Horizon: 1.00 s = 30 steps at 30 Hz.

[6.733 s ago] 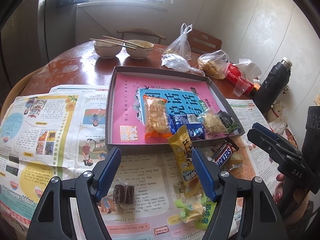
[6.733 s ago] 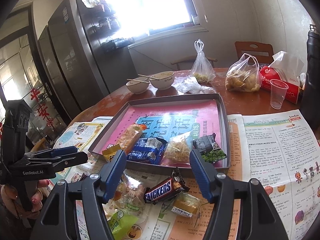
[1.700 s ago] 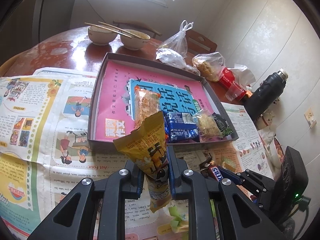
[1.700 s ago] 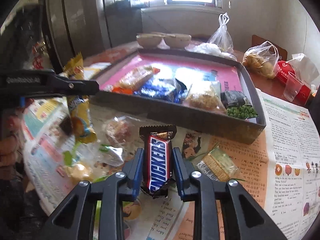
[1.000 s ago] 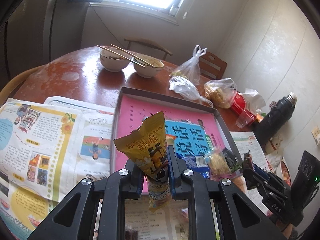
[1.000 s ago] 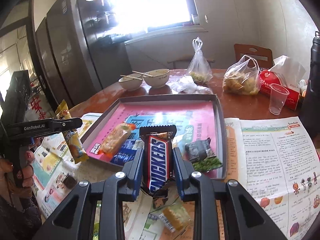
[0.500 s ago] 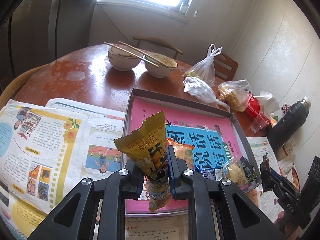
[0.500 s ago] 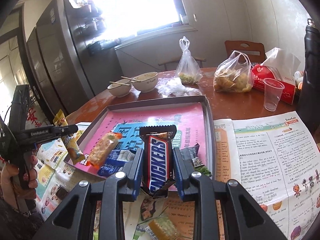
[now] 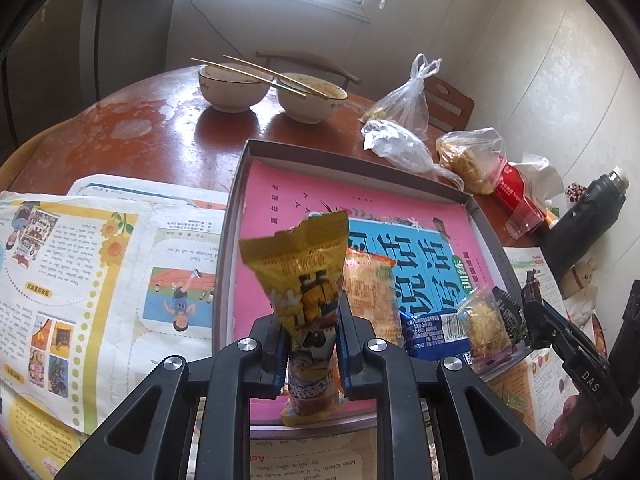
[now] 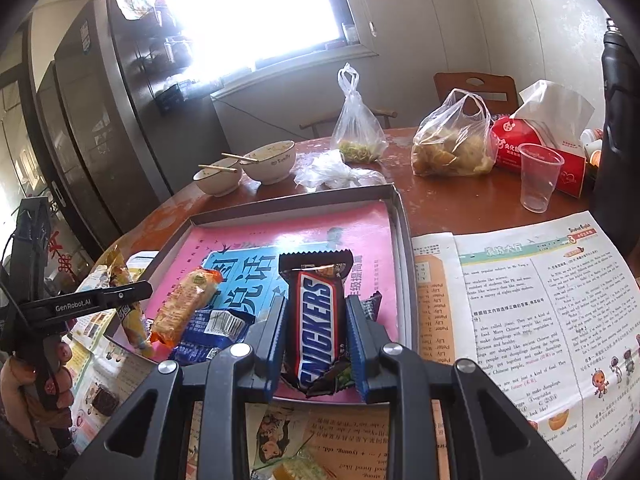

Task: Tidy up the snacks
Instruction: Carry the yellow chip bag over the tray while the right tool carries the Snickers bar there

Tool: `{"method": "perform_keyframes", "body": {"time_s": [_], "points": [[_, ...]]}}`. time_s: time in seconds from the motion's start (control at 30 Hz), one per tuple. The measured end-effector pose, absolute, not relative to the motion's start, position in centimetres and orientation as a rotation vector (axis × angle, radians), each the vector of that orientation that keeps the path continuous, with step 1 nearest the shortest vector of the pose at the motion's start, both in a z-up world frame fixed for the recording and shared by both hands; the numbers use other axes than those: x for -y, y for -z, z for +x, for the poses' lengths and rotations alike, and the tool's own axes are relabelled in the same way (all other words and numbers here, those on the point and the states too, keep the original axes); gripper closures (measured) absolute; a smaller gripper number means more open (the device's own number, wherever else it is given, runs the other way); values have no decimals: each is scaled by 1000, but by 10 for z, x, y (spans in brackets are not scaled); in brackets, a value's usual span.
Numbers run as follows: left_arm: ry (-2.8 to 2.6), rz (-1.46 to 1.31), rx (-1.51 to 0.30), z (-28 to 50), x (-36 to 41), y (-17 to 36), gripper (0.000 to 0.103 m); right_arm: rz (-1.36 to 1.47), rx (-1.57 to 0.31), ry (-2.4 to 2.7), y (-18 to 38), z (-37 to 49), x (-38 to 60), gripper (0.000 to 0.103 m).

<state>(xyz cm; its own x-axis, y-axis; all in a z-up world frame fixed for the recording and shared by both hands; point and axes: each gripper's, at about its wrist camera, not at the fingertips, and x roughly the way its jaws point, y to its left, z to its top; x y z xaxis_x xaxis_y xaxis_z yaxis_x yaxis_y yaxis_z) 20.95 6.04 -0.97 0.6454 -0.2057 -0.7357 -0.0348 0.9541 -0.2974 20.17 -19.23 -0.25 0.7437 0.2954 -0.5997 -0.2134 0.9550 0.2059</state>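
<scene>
Left wrist: yellow packet now over tray

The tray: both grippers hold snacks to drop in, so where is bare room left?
In the tray, the pink far half toward the bowls is bare. The near right is crowded by the orange pack, blue pack and noodle bag.

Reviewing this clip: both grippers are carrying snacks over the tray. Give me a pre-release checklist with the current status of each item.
1. Left gripper clamped on yellow snack bag: ok.
2. Right gripper clamped on Snickers bar: ok.
3. Both snacks above the tray: ok.
4. Bare tray floor under the Snickers bar: cannot tell; dark green packet lies close.
5. Yellow snack bag clear of orange cracker pack: cannot tell.
6. Grippers apart from each other: ok.
</scene>
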Motion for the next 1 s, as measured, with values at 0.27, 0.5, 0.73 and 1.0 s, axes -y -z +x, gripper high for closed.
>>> {"method": "perform_keyframes", "body": {"time_s": [0.27, 0.5, 0.73, 1.0], "points": [[106, -279, -889, 209, -54, 15, 83, 92, -696, -267, 8, 208, 183, 74], [99, -246, -901, 208, -49, 19, 83, 67, -711, -272, 12, 212, 172, 74], [100, -231, -912, 206, -48, 21, 83, 73, -722, -259, 15, 213, 172, 74], [103, -224, -915, 204, -47, 21, 83, 84, -729, -252, 16, 213, 174, 74]]}}
